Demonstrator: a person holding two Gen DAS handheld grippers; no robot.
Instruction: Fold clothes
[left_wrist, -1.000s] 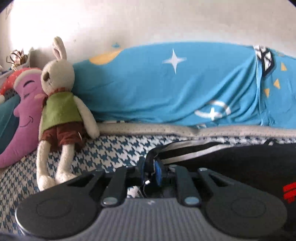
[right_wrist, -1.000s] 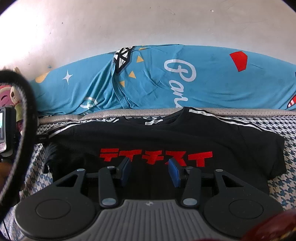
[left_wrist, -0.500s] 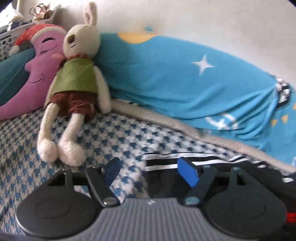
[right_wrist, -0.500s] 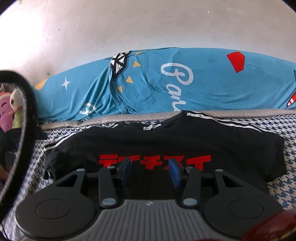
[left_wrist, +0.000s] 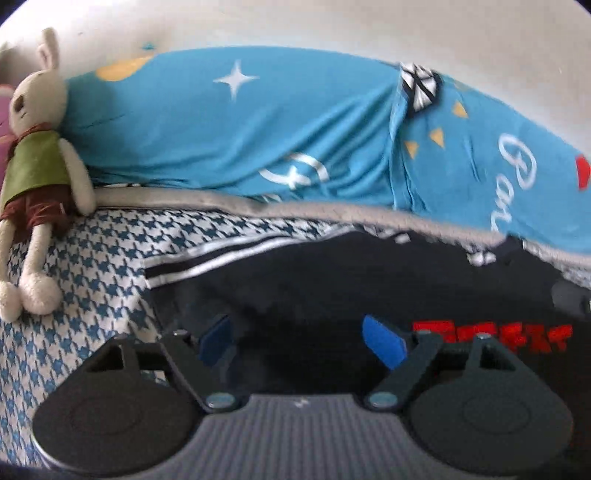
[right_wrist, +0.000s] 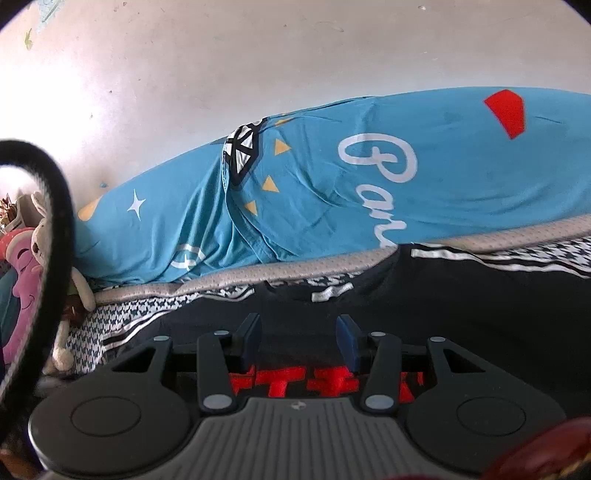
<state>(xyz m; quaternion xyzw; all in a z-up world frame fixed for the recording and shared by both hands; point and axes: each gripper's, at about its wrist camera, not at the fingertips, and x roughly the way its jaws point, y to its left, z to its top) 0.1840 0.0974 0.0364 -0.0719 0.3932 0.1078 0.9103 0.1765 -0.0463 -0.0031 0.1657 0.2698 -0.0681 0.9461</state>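
Since a second ago the left gripper (left_wrist: 299, 341) has let go the sleeve and swung over the black shirt (left_wrist: 332, 280), jaws apart. The right gripper (right_wrist: 299, 338), also apart, has moved nearer the collar. The shirt lies spread flat on the bed (left_wrist: 92, 251); I judge the next grasp needs an edge.

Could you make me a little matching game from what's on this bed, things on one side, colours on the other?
Things:
1. T-shirt
2. Big bolster cover
3. Bunny's vest
4. T-shirt lettering

Colours:
A. red
B. green
C. black with white stripes
D. blue

Pairs: 1-C, 2-D, 3-B, 4-A
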